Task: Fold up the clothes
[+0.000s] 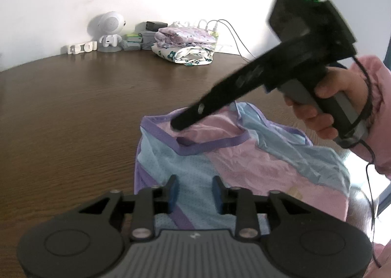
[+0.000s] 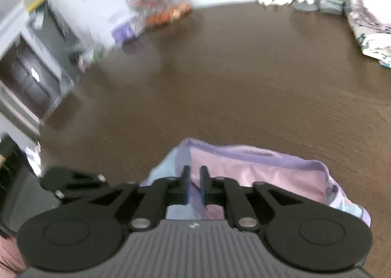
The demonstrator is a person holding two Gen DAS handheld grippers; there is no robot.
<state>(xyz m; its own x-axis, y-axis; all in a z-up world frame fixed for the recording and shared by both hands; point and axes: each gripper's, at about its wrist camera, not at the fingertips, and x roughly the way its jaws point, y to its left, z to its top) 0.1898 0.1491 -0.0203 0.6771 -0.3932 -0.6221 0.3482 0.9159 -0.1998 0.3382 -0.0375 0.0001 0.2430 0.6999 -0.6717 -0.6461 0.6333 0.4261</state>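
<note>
A pink, light-blue and purple garment (image 1: 244,155) lies crumpled on the brown wooden table (image 1: 73,107). My left gripper (image 1: 195,192) is open, its blue pads (image 1: 174,192) spread just above the garment's near blue part. My right gripper (image 1: 179,125), held in a hand with a pink sleeve, points down at the purple neckline from the right. In the right wrist view its fingers (image 2: 194,180) are nearly together over the garment (image 2: 256,170); a thin fold of cloth seems to run between them.
A stack of folded clothes (image 1: 185,44) sits at the table's far edge, with a white toy robot (image 1: 110,33), small boxes and cables beside it. The table's left edge (image 2: 73,97) borders white furniture and a bag of packets (image 2: 161,2).
</note>
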